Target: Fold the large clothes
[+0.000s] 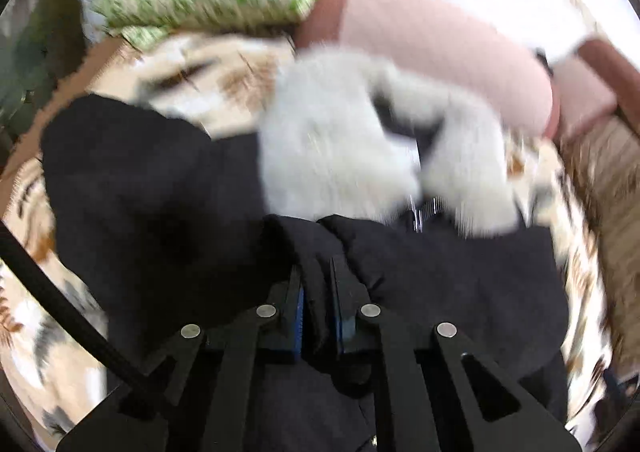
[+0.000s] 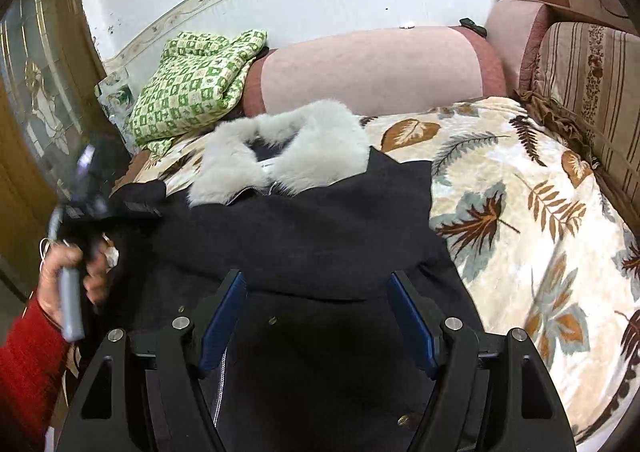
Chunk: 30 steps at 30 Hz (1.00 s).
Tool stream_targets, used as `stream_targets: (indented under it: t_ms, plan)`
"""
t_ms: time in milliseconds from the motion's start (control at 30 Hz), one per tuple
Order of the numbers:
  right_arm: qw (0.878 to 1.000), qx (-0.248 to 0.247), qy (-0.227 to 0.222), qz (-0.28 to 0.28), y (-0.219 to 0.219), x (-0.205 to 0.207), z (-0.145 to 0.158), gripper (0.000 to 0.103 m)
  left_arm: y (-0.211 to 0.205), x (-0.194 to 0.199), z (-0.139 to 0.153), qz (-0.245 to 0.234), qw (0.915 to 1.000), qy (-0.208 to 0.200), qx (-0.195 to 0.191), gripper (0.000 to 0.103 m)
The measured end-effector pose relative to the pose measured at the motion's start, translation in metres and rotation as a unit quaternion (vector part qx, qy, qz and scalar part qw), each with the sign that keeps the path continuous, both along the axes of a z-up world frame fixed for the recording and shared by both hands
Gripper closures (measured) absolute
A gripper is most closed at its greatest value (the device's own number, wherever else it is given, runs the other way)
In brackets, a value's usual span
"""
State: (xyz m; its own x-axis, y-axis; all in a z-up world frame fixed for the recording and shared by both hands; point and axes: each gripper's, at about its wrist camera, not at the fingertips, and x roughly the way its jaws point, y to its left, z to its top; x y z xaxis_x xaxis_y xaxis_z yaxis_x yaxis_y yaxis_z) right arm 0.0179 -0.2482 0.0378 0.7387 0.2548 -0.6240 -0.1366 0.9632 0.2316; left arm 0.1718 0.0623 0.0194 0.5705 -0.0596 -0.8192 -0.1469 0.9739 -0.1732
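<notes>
Two grippers are at work on one black coat [image 2: 304, 228], which lies spread over the leaf-patterned blanket [image 2: 520, 212] on the sofa, its grey fur collar [image 2: 280, 156] at the far end toward the pink bolster [image 2: 372, 72]. My left gripper [image 1: 320, 304] has its blue-padded fingers [image 1: 298, 316] drawn close together with a ridge of the coat's black fabric pinched between them; that view is blurred, but the fold of cloth rising out of the narrow gap is plain enough. In the right wrist view the same left gripper [image 2: 132, 208] shows at the coat's left edge, smeared by motion, with my left hand [image 2: 76, 268] in a red sleeve wrapped around its handle. My right gripper [image 2: 316, 316] has its fingers [image 2: 224, 316] spread wide apart, holding nothing, over the near part of the coat, where a line of zipper teeth and a few small metal snaps show on the dark cloth. A green-and-white patterned quilt [image 2: 192, 84] is heaped against the left end of the bolster, and a striped cushion [image 2: 588, 92] stands at the far right beside the blanket's edge.
</notes>
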Motion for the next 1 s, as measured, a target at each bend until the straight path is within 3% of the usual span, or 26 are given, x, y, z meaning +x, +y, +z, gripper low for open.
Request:
stream_targets:
  t_ms: [100,167,267,367,467,533,600,700,800,867,1000]
  plan:
    - [1.0,-0.003,-0.002,0.001,0.004,0.013,0.002,0.026,0.02,0.006,0.007,0.018,0.9996,-0.012,0.016,0.091]
    - [1.0,-0.007,-0.001,0.005,0.013,0.027,0.0,0.026,0.032,0.009,-0.01,0.025,0.9996,0.006,0.011,0.091]
    - [1.0,-0.022,0.016,0.008,0.032,0.065,-0.014,0.026,0.042,0.01,-0.049,0.048,0.997,0.044,0.04,0.091]
    - [0.998,-0.05,0.046,-0.002,0.048,0.104,-0.039,0.026,0.058,0.013,-0.084,0.065,0.9946,0.08,0.013,0.092]
    - [0.994,-0.056,0.096,-0.01,0.054,0.142,-0.07,0.026,0.067,0.011,-0.083,0.066,0.9953,0.071,-0.005,0.091]
    - [0.991,-0.061,0.12,-0.019,0.055,0.159,-0.088,0.025,0.066,0.007,-0.07,0.057,0.9966,0.058,0.012,0.079]
    - [0.989,-0.066,0.131,-0.028,0.054,0.169,-0.101,0.023,0.07,-0.002,-0.057,0.048,0.998,0.039,0.012,0.059]
    - [0.988,-0.084,0.124,-0.034,0.057,0.169,-0.101,0.023,0.095,-0.027,-0.034,0.051,0.9984,0.009,-0.022,0.037]
    - [0.99,-0.107,0.071,-0.065,0.059,0.145,-0.075,0.024,0.143,-0.043,-0.024,0.097,0.9942,0.005,-0.045,0.029]
    - [0.995,-0.08,0.024,-0.054,0.055,0.116,-0.051,0.023,0.179,-0.047,-0.026,0.138,0.989,0.012,-0.052,0.028]
    - [0.999,-0.02,0.015,-0.029,0.042,0.075,-0.028,0.022,0.266,-0.045,-0.045,0.237,0.9672,0.025,-0.088,0.028]
